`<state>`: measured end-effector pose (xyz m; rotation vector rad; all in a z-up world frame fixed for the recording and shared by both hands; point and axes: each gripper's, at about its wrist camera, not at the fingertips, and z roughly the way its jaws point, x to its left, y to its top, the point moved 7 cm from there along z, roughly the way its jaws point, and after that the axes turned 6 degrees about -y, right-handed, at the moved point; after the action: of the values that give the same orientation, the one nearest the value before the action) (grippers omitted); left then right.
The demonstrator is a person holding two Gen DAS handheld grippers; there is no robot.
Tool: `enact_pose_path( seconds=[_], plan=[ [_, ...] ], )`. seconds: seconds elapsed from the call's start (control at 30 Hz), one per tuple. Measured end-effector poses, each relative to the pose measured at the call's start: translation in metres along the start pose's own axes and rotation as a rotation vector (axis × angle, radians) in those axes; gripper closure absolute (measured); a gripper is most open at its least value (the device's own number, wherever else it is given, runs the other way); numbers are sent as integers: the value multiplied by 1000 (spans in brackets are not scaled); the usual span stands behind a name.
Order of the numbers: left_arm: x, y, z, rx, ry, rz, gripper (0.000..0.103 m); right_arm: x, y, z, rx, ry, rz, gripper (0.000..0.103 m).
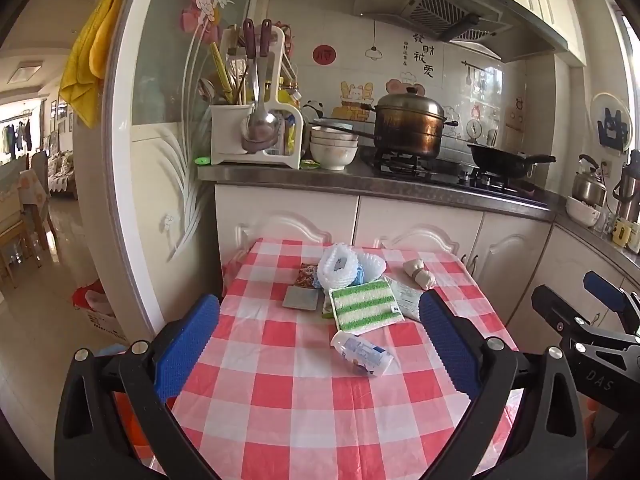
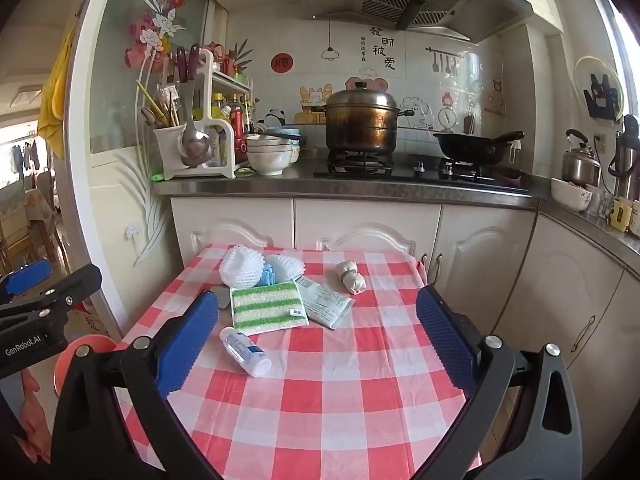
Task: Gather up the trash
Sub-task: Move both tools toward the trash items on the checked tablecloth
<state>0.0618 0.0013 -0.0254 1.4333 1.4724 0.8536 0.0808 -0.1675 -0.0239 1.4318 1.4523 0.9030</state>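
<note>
**Trash waits on the bench, both grippers empty**

From left to right on the checkered bench (image 1: 280, 400) lie a flat packet (image 1: 301, 298), white foam nets (image 1: 338, 268), a striped sponge (image 1: 366, 305), a small bottle (image 1: 362, 353) in front, a paper sachet (image 1: 404, 298) and a wrapped roll (image 1: 419, 274). All look light; the nets are soft and the bottle may roll, so I would take it across its middle. The left gripper (image 1: 320, 344) and right gripper (image 2: 320, 340) hang tilted slightly down, jaws wide and holding nothing.
</note>
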Motion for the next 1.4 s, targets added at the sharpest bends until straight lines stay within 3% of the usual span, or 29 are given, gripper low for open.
enact_pose_path(
  seconds=[0.27, 0.87, 1.1, 1.4],
  plan=[
    [6, 1, -20, -26, -3, -5, 5, 2, 4, -11, -29, 1, -6, 3],
    [-1, 4, -12, -8, 2, 16, 5, -4, 6, -14, -57, 7, 12, 3],
    [11, -11, 7, 25, -54, -79, 5, -15, -5, 7, -22, 100, 57, 3],
    [20, -31, 41, 57, -36, -42, 5, -52, -23, 46, 17, 101, 116, 3]
  ],
)
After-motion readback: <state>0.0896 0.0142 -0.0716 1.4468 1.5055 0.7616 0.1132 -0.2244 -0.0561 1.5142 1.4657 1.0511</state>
